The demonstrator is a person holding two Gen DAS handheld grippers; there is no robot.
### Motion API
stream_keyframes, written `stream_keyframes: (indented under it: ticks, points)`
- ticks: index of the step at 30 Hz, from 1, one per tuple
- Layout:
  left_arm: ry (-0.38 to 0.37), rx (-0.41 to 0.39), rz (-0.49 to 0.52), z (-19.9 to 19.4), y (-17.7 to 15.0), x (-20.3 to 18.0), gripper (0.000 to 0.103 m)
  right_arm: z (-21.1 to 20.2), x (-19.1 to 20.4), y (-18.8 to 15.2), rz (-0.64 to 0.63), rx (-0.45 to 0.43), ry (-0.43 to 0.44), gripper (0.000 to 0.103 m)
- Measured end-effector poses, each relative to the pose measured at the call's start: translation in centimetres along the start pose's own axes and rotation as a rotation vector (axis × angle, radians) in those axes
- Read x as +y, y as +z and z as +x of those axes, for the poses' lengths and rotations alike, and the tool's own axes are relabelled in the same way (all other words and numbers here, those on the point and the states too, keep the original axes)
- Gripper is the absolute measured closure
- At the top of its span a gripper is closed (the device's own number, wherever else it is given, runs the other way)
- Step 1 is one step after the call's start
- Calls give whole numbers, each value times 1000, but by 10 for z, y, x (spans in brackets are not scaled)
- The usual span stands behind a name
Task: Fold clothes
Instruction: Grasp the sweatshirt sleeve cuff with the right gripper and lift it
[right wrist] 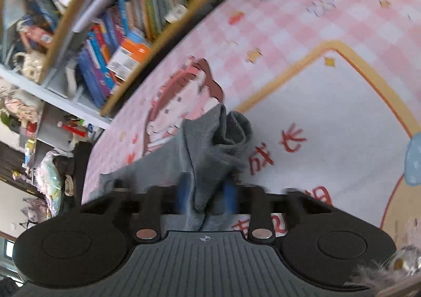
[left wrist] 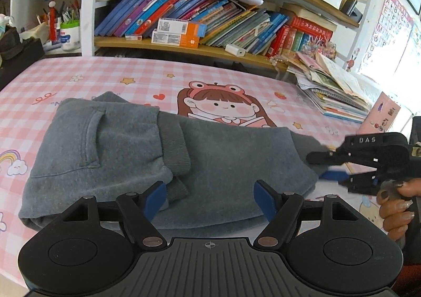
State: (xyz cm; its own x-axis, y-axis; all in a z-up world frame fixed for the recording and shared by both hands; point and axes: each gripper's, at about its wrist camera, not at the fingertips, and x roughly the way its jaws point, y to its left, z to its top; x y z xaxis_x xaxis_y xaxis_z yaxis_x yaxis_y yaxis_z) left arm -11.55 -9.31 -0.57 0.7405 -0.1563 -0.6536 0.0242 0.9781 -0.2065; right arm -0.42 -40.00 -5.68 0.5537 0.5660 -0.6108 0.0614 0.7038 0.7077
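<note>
A grey fleece garment (left wrist: pixel 147 155) lies partly folded on the pink checked cloth, its pocketed part laid over the rest. My left gripper (left wrist: pixel 210 198) is open and empty, just above the garment's near edge. My right gripper (left wrist: pixel 325 166) comes in from the right at the garment's right end. In the right wrist view my right gripper (right wrist: pixel 206 195) is shut on a bunch of the grey garment (right wrist: pixel 210 149), which hangs lifted between its blue pads. That view is tilted and blurred.
A bookshelf (left wrist: pixel 210 20) full of books runs along the far side. A stack of booklets and papers (left wrist: pixel 331 91) lies at the back right. A dark object (left wrist: pixel 15 49) sits at the far left edge. The pink cloth (left wrist: pixel 131 78) carries a cartoon girl print.
</note>
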Motion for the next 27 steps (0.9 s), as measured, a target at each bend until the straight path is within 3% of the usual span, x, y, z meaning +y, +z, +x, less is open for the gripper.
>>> stream_keyframes:
  ticks: [4,7,9,16,27]
  points:
    - [-5,-1,6,1,2,-5,28,15,-10,-2,39,73,-11,56]
    - [-14,-21,9,-2,4,-7,28,22,-9,-2,48,58,5,57]
    - [-6,-30,6,-3,6,-7,27,27,-7,-1,37,56,-12,78]
    - [12,-44,-45,-2,13,-3,27,16,-17,2,44,40,4,86]
    - [-14,-60,-37,3,16,-8,25,-46,-44,15,132,-134,-79,86]
